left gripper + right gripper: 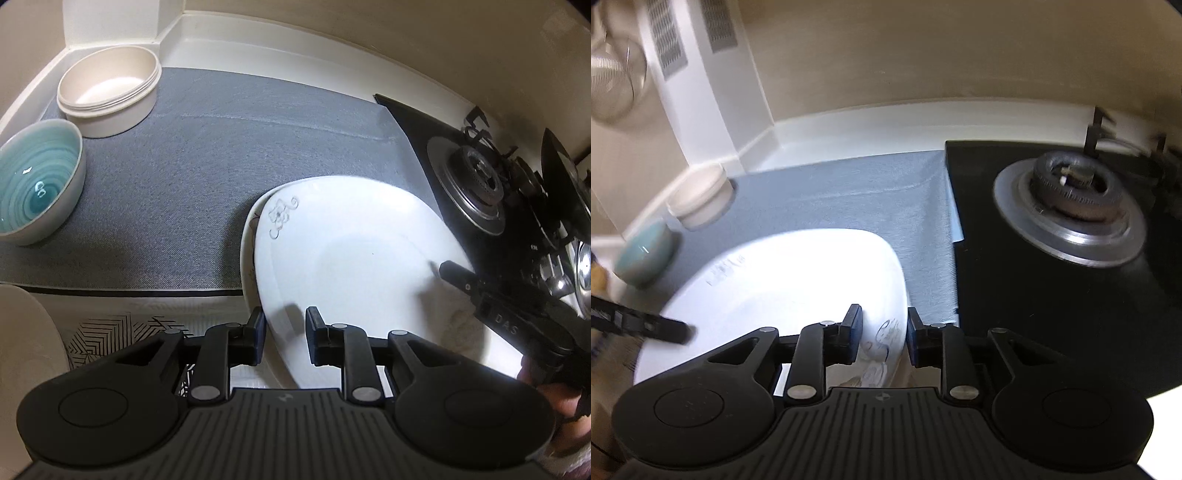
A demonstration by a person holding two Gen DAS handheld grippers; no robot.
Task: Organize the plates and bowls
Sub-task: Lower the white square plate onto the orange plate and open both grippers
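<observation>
1. Grey mat (207, 177) covers a counter in a cream-walled corner; a black stove (480, 192) lies to its right.
2. Left wrist view: a cream bowl (110, 88) stands in the far corner, with a teal bowl (37, 184) just beside it, nearer the camera. The two are near each other but not nested.
3. Same view: two white plates lie stacked near the stove, the top plate (362, 251) offset on the lower plate (248, 236). The top plate carries a grey floral motif.
4. Same view: the left gripper (284, 332) straddles the top plate's near rim, jaws apart with a visible gap, not clamped.
5. Same view: the right gripper (454, 273) reaches in over the far rim; "DAS" is legible on its body.
6. Right wrist view (blurred): the right gripper (882, 338) brackets the plate (798, 280) edge; jaws spread, a gap on the right side. A scroll motif shows between them.
7. Judged progress: plates are stacked but misaligned; squaring them and grouping the bowls appear to remain.
</observation>
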